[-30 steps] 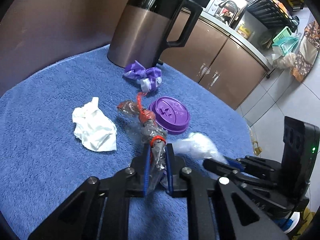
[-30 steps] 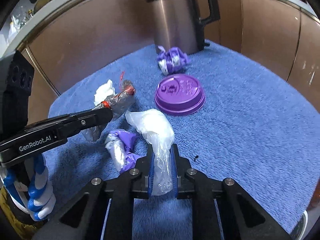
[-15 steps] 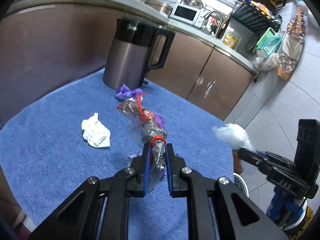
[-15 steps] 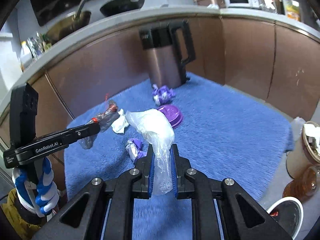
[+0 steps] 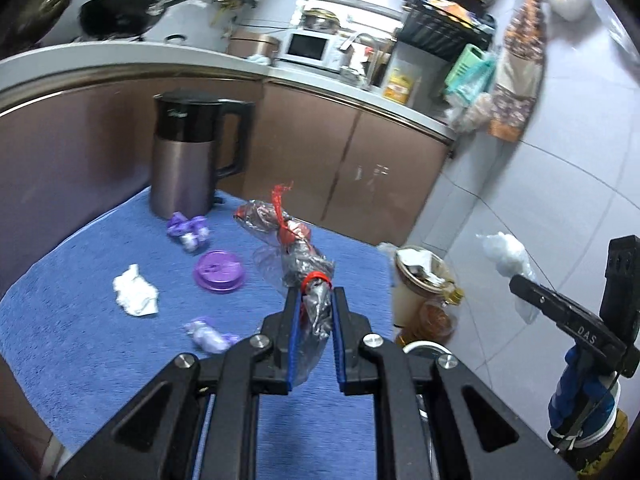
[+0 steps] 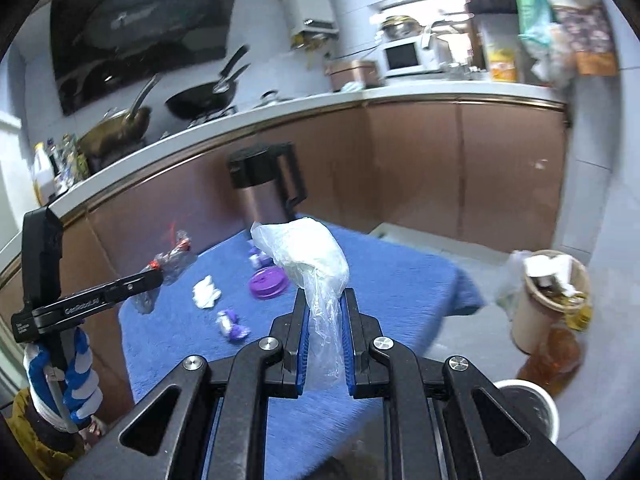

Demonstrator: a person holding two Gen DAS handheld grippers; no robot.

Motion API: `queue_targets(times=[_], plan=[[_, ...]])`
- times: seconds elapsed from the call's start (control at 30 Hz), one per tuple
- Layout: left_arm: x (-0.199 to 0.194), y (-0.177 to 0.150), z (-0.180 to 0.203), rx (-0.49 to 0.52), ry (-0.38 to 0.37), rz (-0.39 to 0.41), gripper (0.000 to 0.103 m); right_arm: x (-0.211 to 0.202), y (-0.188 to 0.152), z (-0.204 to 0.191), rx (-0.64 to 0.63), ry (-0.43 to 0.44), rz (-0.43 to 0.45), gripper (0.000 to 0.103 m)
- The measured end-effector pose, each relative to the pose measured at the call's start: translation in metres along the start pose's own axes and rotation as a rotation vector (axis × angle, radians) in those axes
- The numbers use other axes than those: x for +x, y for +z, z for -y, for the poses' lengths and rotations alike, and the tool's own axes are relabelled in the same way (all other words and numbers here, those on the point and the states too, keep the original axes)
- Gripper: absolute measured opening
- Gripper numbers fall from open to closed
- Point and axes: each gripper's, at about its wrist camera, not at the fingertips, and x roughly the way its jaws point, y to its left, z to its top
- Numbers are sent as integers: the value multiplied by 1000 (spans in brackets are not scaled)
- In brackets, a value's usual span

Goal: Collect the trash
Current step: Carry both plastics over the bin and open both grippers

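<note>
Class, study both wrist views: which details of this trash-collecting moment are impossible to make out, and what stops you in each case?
- Left wrist view: the clear wrapper holds something dark; crinkled plastic obscures what.
- Left wrist view: the white bin is mostly hidden behind the left gripper.
- Right wrist view: the bin is cut off by the right gripper frame; its contents are unseen.
- Right wrist view: the tan bucket is motion-blurred.

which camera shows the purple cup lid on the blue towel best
The left wrist view: the purple lid lies unobstructed on the blue towel, its embossed top visible. In the right wrist view the lid is smaller, its right edge hidden behind the clear plastic bag.
</note>
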Motion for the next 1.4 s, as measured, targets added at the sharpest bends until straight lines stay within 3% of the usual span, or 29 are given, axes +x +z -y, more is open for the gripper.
queue_targets(times=[0.27,0.57,0.73,0.9,1.13,1.23,1.3,1.4], plan=[[27,-8,75,129,-102,-71,13,-44,-26,62,135,-136,30,14],[100,-36,171,287,-220,-246,13,-35,-85,149,297,-346,-76,15],[159,-58,222,352,-274,-377,13,-14,-121,192,382,-401,-152,15],[212,-75,257,365,-323,-485,14,1,-150,230,453,-419,-207,16],[257,-86,279,319,-387,-565,15,18,-175,263,513,-444,-264,18],[267,-86,283,287,-414,-587,19,22,-182,273,534,-463,-280,27],[270,-84,283,271,-425,-592,28,24,-185,277,541,-474,-288,35],[271,-80,283,260,-424,-583,33,25,-187,277,538,-483,-295,38]])
